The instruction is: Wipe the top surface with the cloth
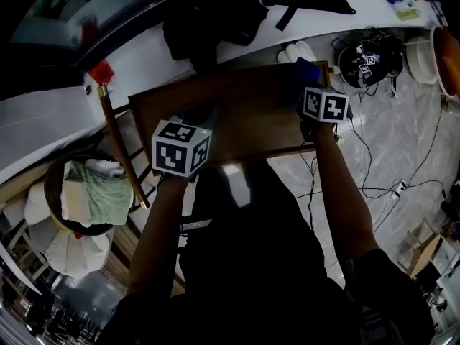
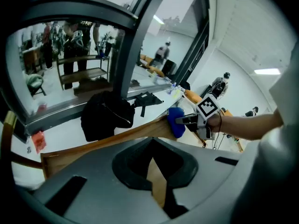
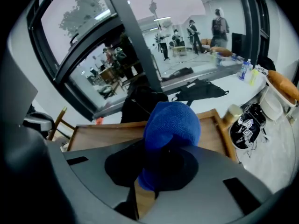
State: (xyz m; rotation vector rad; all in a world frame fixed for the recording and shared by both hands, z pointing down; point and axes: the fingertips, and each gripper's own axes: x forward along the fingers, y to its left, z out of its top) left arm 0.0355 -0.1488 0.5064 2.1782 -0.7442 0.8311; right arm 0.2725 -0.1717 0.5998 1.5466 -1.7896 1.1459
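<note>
Wiping step, with the cloth at the far right corner

The right gripper (image 1: 310, 90) is clamped on the blue cloth (image 3: 171, 125) at the wooden tabletop's (image 1: 248, 117) far right corner. The left gripper (image 1: 198, 118), its 2 jaws nearly together on nothing, hovers near the left edge. The next move likely calls for sweeping the cloth leftward across the top.

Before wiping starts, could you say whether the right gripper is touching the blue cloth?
Touching: the right gripper view shows the right gripper clamped on the blue cloth.

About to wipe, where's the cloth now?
The cloth is clamped in the right gripper, at the far right corner of the wooden top in head view.
</note>
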